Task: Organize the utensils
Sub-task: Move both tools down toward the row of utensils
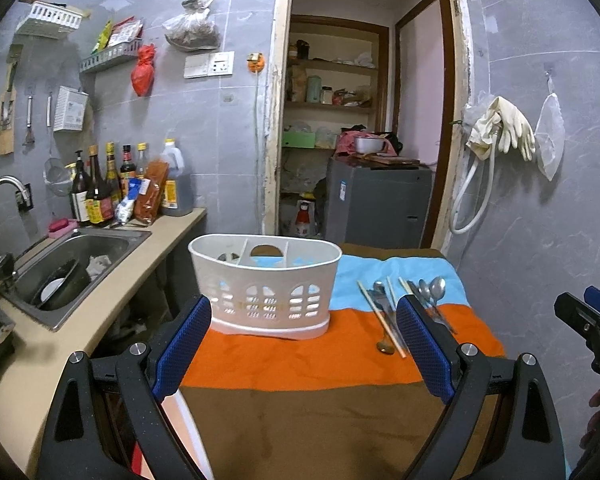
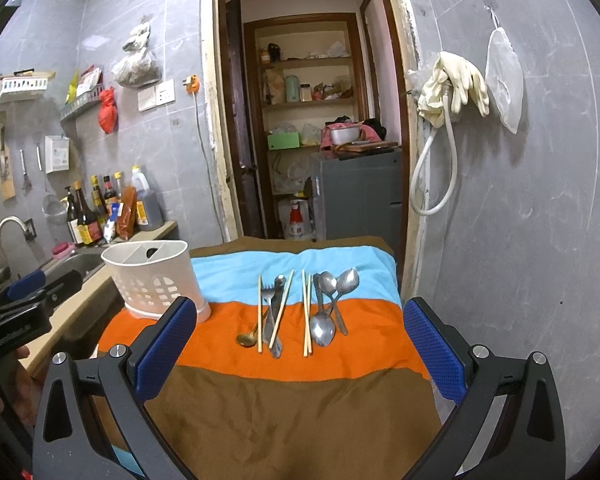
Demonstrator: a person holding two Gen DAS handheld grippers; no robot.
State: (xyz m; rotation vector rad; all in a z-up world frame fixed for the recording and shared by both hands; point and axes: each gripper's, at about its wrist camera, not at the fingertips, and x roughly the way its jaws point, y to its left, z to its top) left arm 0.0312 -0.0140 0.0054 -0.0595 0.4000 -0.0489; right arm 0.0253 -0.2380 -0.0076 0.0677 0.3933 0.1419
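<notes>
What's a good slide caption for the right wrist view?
Open right gripper faces chopsticks, spoons and a fork on a striped cloth, white caddy to their left.

In the left wrist view, the left gripper's right finger point(image 1: 424, 354) covers the near ends of the utensils point(image 1: 404, 308), so their handles cannot be counted there. The caddy point(image 1: 266, 284) wall hides most of its compartments; whether anything lies inside cannot be told. The right gripper point(image 1: 592, 324) is cut off by the right edge, its jaws unreadable. In the right wrist view, the left gripper point(image 2: 16, 312) is cropped by the left edge. The overlapping fork and knife point(image 2: 272, 308) blur together. Bottle labels point(image 2: 86, 232) by the sink are too small to read.
</notes>
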